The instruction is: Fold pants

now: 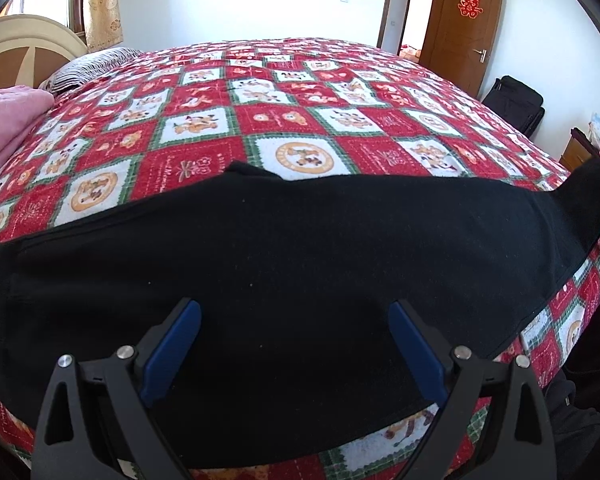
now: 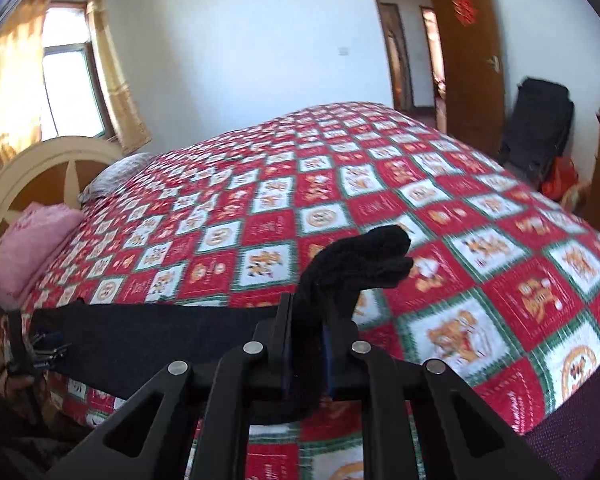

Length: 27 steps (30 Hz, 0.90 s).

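Folding step: one end of the long black soft cloth pants (image 1: pixel 284 264) is pinched and lifted – I think it goes over to the other end.
Pants: flat along the near edge of the bed with the red and white checked quilt (image 1: pixel 300 120), long way running side to side.
Right gripper (image 2: pixel 306 344): jaws narrow, holding the bunched right end.
Left gripper (image 1: pixel 296 344): jaws wide, above the left part, holding nothing.
Nearer hand: the right – the free end lies off to its left.
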{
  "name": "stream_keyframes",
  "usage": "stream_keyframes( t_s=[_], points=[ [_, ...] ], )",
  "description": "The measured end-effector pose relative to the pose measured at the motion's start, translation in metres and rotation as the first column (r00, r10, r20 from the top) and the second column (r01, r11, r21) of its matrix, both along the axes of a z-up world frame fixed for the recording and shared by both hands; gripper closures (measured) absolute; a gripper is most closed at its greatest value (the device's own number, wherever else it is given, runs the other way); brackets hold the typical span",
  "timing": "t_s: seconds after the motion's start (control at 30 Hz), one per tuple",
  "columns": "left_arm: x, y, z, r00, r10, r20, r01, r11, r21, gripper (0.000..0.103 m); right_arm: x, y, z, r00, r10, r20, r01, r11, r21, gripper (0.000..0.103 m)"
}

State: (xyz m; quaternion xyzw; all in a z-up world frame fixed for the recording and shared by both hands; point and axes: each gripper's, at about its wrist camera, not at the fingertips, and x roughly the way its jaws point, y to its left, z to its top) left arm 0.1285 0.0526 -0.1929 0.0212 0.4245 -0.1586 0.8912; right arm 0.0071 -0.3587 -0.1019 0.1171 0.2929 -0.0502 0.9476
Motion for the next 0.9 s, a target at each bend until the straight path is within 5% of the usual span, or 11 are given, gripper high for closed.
stream_keyframes(
  t_s=[0.3, 0.53, 0.73, 0.83, 0.9],
  points=[
    [-0.007, -0.01, 0.014, 0.999, -0.035, 0.009, 0.036, 0.999, -0.022, 0.006, 0.041, 0.098, -0.019, 0.975, 0.219, -0.042, -0.221, 0.973, -0.059, 0.091],
    [-0.013, -0.021, 0.026, 0.997, -0.069, 0.026, 0.07, 0.996, -0.048, 0.006, 0.065, 0.191, -0.053, 0.907, 0.407, -0.107, -0.418, 0.902, -0.112, 0.091],
    [-0.013, -0.036, 0.035, 0.994, -0.103, 0.036, 0.106, 0.99, -0.088, 0.006, 0.074, 0.231, -0.08, 0.856, 0.49, -0.166, -0.511, 0.851, -0.12, 0.091],
    [-0.006, -0.055, 0.033, 0.988, -0.155, 0.01, 0.154, 0.974, -0.164, 0.006, 0.076, 0.239, -0.095, 0.814, 0.526, -0.246, -0.564, 0.817, -0.118, 0.087],
    [-0.003, -0.069, 0.03, 0.981, -0.195, -0.011, 0.188, 0.957, -0.222, 0.006, 0.072, 0.234, -0.092, 0.788, 0.562, -0.253, -0.596, 0.798, -0.083, 0.074]
  ],
)
